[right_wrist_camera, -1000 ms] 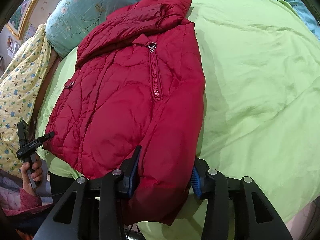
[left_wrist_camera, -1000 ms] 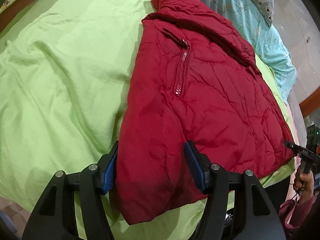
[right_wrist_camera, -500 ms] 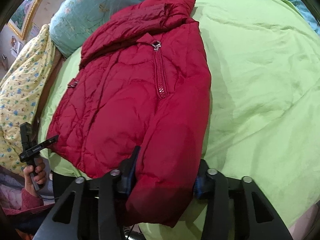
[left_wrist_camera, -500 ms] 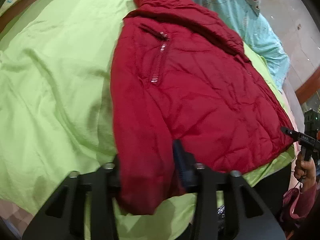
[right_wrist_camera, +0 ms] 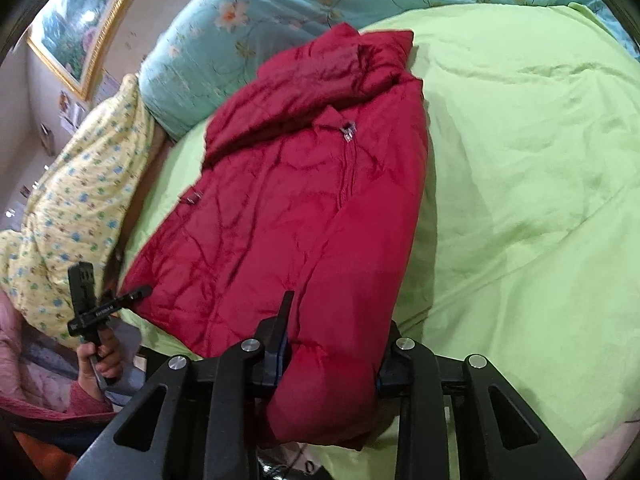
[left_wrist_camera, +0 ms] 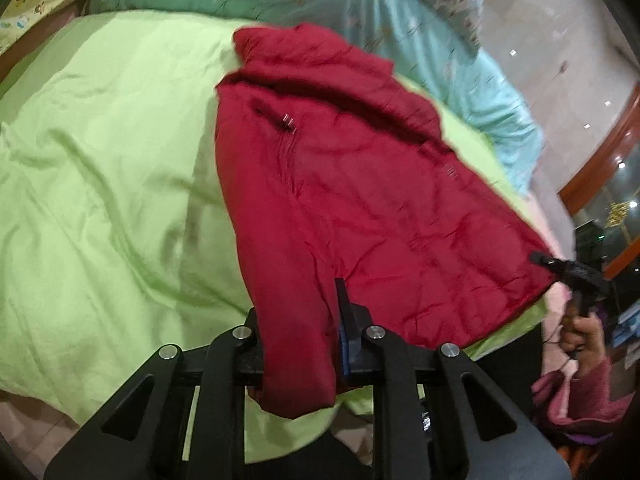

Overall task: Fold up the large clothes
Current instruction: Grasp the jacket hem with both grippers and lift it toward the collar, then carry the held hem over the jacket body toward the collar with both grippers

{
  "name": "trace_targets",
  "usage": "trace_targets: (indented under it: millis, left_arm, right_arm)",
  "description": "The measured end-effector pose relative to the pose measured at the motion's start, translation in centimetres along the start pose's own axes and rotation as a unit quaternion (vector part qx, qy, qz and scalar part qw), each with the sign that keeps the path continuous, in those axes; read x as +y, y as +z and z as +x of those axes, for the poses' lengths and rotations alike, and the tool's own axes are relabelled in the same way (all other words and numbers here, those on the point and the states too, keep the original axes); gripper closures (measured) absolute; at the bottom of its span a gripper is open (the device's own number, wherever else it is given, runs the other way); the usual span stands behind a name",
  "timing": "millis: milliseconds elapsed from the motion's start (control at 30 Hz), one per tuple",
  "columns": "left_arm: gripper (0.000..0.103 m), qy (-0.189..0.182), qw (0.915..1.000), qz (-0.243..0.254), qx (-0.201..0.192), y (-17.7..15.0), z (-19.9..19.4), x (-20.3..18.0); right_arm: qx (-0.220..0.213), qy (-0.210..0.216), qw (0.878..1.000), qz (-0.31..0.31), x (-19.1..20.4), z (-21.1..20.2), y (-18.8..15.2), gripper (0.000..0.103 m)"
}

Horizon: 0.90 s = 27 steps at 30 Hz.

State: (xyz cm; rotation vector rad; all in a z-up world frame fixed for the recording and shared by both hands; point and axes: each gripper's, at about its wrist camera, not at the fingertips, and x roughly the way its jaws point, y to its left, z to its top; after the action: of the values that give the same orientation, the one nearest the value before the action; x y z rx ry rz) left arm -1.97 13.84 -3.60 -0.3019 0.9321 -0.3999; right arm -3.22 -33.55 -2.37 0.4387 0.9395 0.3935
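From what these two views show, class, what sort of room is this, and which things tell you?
Most likely a bedroom: a bed under a lime-green sheet, floral pillows at its head, and a framed picture on the wall.

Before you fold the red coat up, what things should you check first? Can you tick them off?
1. Left gripper clamped on the red jacket cuff: ok.
2. Right gripper clamped on the other cuff: ok.
3. Jacket lying flat on the green sheet: ok.
4. Zipper closed all the way down: cannot tell, the picture is blurred.
5. Room on the sheet to fold onto: ok.
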Motion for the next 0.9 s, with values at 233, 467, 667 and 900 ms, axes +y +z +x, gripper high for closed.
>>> trace_targets:
  millis: [233, 467, 667, 900]
  left_arm:
    - [0.085, -0.027, 0.9991, 0.001, -0.034, 1.6, -2.0, -0.3]
    - [0.085, -0.04, 0.9953, -0.012, -0.087, 6.0, -3.0, -0.7]
    - [0.085, -0.046, 0.9905, -0.035, -0.125, 9.9, -2.6, -0.2]
    - [0.085, -0.045, 0.9871, -0.05, -0.145, 12.7, -1.8, 0.5]
  right_arm:
    - [-0.03, 0.041, 0.999, 0.011, -0.4, -1.3, 1.3, 0.076]
    - [-0.071, 0.055, 0.996, 0.012, -0.3, -2.0, 4.3, 0.076]
    - [-0.121, 0.053, 0.991, 0.011, 0.5, -2.6, 7.5, 0.076]
    - [-0.16, 0.049, 0.986, 0.01, 0.7, -2.5, 11.1, 0.076]
